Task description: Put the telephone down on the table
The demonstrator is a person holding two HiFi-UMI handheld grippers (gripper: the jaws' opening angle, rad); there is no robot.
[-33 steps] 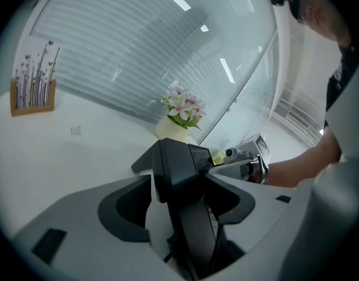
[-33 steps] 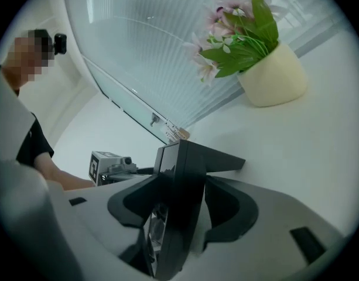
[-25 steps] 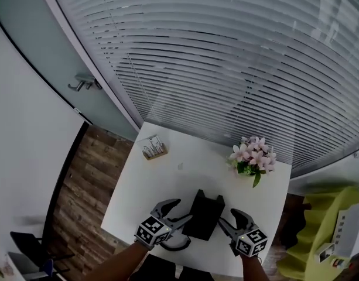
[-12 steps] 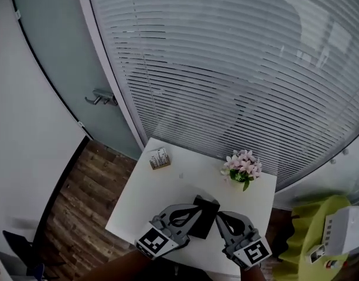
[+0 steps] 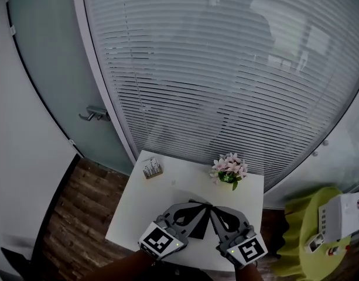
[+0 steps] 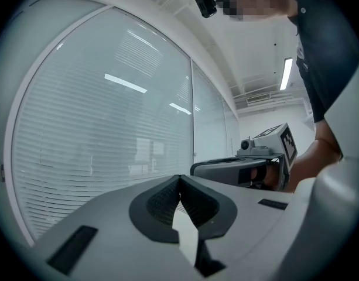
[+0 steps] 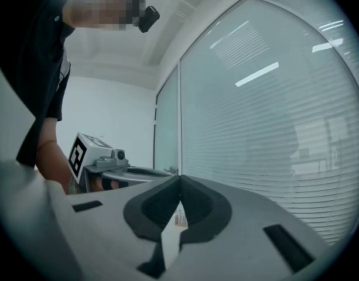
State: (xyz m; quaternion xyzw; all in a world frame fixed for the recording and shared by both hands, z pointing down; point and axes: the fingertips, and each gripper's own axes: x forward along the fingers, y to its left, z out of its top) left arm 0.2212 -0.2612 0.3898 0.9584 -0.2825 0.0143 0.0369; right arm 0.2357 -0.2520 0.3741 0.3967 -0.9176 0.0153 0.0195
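The black telephone (image 5: 197, 228) stands on the white table (image 5: 141, 206); my two grippers, held well above it, hide most of it. In the head view my left gripper (image 5: 202, 206) and right gripper (image 5: 215, 208) point forward side by side, tips nearly meeting. Both are shut with nothing in them. The left gripper view shows its jaws (image 6: 179, 178) pressed together against the window blinds, with the right gripper (image 6: 245, 168) beside it. In the right gripper view the jaws (image 7: 179, 178) are also together, and the left gripper (image 7: 131, 172) is alongside.
A pot of pink flowers (image 5: 229, 170) stands at the table's far right and a small holder (image 5: 151, 168) at its far left. Slatted blinds (image 5: 226, 86) and a glass door with a handle (image 5: 94, 113) lie beyond. A yellow-green seat (image 5: 311, 227) bearing a white device (image 5: 338, 213) stands to the right.
Both grippers went from open beside the telephone to shut. They rose from the table toward the camera and came together. The telephone stayed on the table.
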